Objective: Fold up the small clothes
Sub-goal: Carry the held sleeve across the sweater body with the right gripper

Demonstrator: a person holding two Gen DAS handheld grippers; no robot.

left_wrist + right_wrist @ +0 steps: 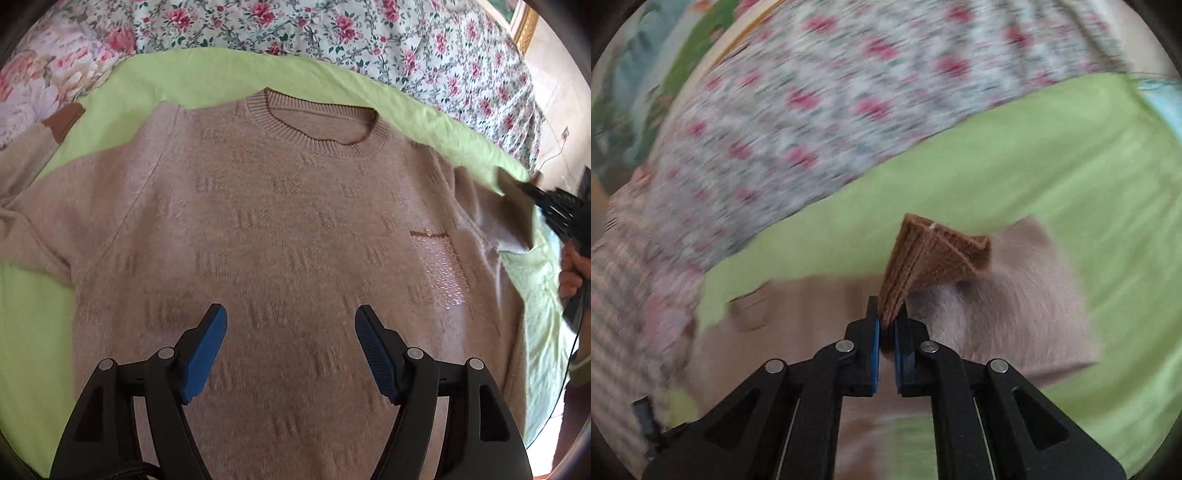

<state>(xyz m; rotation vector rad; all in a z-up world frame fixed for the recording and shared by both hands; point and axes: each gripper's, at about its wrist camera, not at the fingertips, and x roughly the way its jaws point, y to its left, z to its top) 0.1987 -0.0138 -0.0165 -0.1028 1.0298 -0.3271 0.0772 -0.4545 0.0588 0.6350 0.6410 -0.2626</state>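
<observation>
Left claw [291, 319] hangs pointing steeply down, blue pads [205, 356] spread wide with nothing between them. Right claw [887, 325] is pinched tight on a brown cuff [923, 258], off to the right, a hand [571, 271] gripping what's probably its handle.

Bed [461, 74] covered by white floral sheet [295, 26] with pink roses; light green cloth [332, 81] spread over it. Gilt picture frame [526, 27] seen at upper right. Pale wall [561, 92] beyond, brightly daylit. Right wrist view motion-blurred.

fuzzy knit sweater [295, 229], matt
</observation>
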